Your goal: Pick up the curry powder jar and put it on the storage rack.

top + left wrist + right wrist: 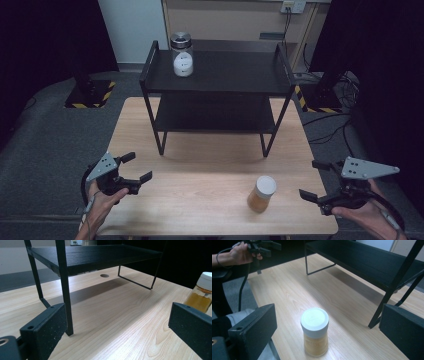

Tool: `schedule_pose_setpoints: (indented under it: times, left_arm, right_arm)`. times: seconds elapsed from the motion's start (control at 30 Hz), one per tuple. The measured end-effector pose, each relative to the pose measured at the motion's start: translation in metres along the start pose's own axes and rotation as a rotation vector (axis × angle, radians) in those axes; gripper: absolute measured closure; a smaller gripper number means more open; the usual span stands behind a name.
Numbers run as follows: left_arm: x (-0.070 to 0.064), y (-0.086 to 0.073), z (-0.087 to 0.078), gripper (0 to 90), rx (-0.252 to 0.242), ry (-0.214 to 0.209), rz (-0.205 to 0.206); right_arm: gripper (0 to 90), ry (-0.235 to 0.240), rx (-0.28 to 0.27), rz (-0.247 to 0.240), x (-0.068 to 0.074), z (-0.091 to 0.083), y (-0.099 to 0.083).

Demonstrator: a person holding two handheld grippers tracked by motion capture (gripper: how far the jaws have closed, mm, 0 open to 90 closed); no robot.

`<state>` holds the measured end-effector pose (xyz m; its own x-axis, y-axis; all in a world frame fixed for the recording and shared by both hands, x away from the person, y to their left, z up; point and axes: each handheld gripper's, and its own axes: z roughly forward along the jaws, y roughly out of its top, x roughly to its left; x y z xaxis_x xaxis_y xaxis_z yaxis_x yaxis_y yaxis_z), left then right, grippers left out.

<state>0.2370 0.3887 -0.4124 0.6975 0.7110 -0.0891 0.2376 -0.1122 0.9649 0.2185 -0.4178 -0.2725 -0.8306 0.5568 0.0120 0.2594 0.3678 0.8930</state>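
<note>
An amber jar with a white lid (262, 194) stands upright on the wooden table (200, 170), front right. My right gripper (311, 179) is open just right of it, jaws facing the jar without touching. In the right gripper view the jar (315, 331) stands ahead, framed by the two wide-apart jaws. My left gripper (137, 166) is open near the table's front left, empty. Its own view has the jar (201, 293) far right and the black shelf (95, 255) ahead. A glass jar with a silver lid (182, 55) holds something white on the shelf's top tier, left end.
The black two-tier metal shelf (215, 75) takes up the back half of the table; its lower tier is bare. Its front legs (161, 145) stand close to my left gripper. Grey floor surrounds the table, with cables at right (330, 125).
</note>
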Motion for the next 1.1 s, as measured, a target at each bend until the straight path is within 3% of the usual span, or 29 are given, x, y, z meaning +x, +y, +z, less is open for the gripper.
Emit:
schedule_pose_setpoints:
  times: [0.2, 0.37, 1.1]
  left_arm:
    - [0.0, 0.0, -0.001, 0.9, -0.003, 0.002, -0.001]
    - [-0.001, 0.0, -0.001, 0.9, -0.001, 0.004, 0.004]
    - [-0.004, -0.001, -0.006, 0.9, 0.003, 0.019, 0.003]
  right_arm:
    - [1.9, 0.007, 0.039, -0.036, -0.001, -0.001, 0.025]
    - [1.9, 0.032, 0.078, -0.043, -0.005, 0.008, 0.035]
    - [4.0, 0.114, 0.201, -0.045, -0.012, 0.083, 0.02]
